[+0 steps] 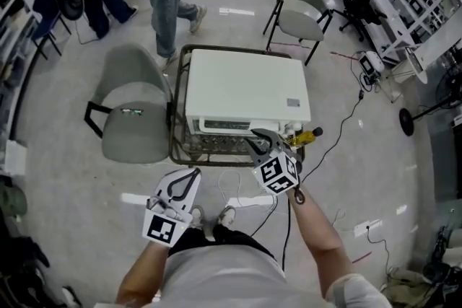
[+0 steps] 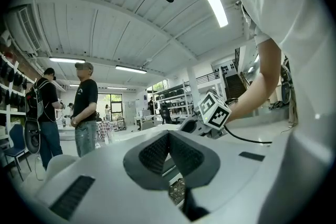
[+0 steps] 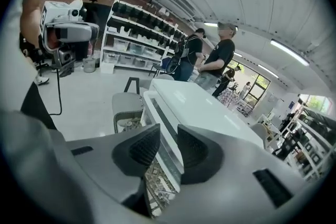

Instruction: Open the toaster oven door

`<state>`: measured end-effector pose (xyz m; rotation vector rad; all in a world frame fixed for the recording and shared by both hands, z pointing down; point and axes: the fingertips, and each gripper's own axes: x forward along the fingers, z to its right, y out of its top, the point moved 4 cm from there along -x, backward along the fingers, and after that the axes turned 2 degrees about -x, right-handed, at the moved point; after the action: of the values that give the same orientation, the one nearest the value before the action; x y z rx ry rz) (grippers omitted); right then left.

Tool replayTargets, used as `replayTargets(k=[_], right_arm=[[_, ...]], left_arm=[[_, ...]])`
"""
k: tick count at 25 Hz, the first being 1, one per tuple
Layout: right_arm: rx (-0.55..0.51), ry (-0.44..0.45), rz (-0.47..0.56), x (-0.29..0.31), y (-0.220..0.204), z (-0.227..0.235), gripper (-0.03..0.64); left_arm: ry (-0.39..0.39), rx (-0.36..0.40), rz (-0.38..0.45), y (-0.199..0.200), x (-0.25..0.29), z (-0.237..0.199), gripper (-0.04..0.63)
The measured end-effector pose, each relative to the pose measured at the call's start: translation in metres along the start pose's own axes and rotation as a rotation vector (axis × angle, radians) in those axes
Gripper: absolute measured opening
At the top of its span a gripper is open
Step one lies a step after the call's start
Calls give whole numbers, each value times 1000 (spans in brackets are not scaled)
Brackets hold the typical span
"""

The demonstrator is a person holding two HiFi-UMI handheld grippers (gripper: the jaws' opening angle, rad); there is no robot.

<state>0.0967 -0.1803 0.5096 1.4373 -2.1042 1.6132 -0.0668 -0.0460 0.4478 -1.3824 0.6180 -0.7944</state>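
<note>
Forearm [image 1: 315, 225] reaches forward, right hand-held gripper [image 1: 249, 136] angled down, half-open, gripping nothing, near toaster oven [image 1: 245, 86].

the left gripper [image 1: 192, 175] is held low and close to the body, pointing level and forward, with the left marker cube [image 1: 162, 229] turned up toward the head view. in the left gripper view its dark pads [image 2: 155, 152] meet at the tips: the jaws are together with nothing between them. the left forearm [image 1: 141, 279] is bent in near the torso [image 1: 216, 272]. the right arm [image 1: 316, 227] reaches further forward, bare from elbow to wrist. the right gripper [image 1: 255, 140] tilts downward ahead of the right marker cube [image 1: 277, 174]. in the right gripper view its pads [image 3: 144, 147] stand apart with a clear gap, pressing on nothing. the two grippers are apart, the left behind the right.
</note>
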Motion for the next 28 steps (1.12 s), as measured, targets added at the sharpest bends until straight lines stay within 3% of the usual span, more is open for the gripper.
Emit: replayTargets(k=[8, 15, 18, 28], right_arm=[[-153, 71, -153, 35, -19, -3, 164], [-152, 106, -251, 51, -34, -2, 170], [-199, 125, -311, 60, -40, -6, 223], [-166, 106, -292, 52, -42, -17, 210]], left_arm=[[24, -19, 1, 0, -6, -10, 16], [49, -39, -14, -6, -17, -13, 17], [48, -56, -28, -12, -18, -11, 15], [16, -73, -20, -10, -13, 0, 17]])
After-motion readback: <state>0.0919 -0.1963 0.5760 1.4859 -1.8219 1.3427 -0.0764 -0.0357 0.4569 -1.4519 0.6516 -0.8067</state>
